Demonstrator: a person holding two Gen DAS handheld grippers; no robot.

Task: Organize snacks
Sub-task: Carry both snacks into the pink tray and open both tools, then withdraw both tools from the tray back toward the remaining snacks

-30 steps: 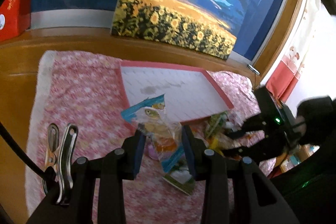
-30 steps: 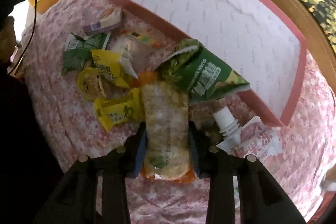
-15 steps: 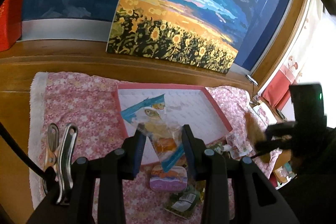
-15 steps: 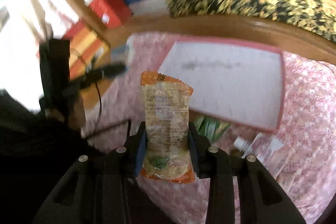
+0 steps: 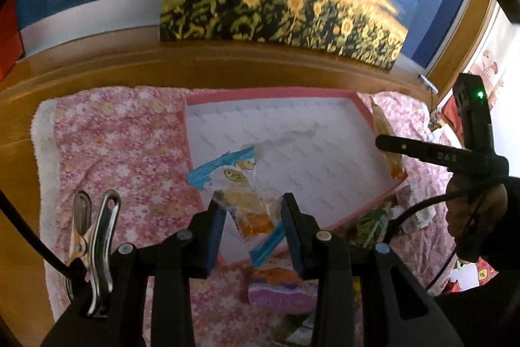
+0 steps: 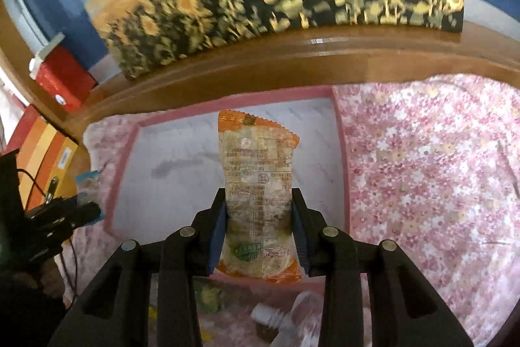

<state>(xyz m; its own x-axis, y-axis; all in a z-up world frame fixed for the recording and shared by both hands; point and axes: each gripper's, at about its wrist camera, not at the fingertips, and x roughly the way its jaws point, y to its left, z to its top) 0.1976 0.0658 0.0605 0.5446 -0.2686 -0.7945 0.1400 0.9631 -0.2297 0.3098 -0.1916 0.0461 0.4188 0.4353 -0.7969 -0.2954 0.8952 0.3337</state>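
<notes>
A sunflower painting (image 5: 279,5) leans against the blue wall behind your wooden surface (image 5: 97,67), and a pink flowered cloth (image 5: 120,145) is spread over that surface; on the cloth sits a shallow tray (image 5: 325,158) with a pink rim and a white floor. Your left claw (image 5: 250,226) is narrowed on a clear snack packet with blue sealed ends (image 5: 240,184), which hangs over the near left corner of the tray; its pads press the packet from both sides. Below that claw a purple and orange packet (image 5: 279,288) lies on the cloth just outside the tray's near rim; a green packet (image 5: 370,223) lies beside it to the right. Your right claw (image 6: 260,226) is likewise narrowed on an orange-edged snack packet (image 6: 256,184), held upright with its top over the tray (image 6: 182,184); in the left wrist view you see that packet edge-on above the tray's right rim. A white spouted pouch (image 6: 279,317) lies on the cloth below your right claw, near the tray's front rim.
</notes>
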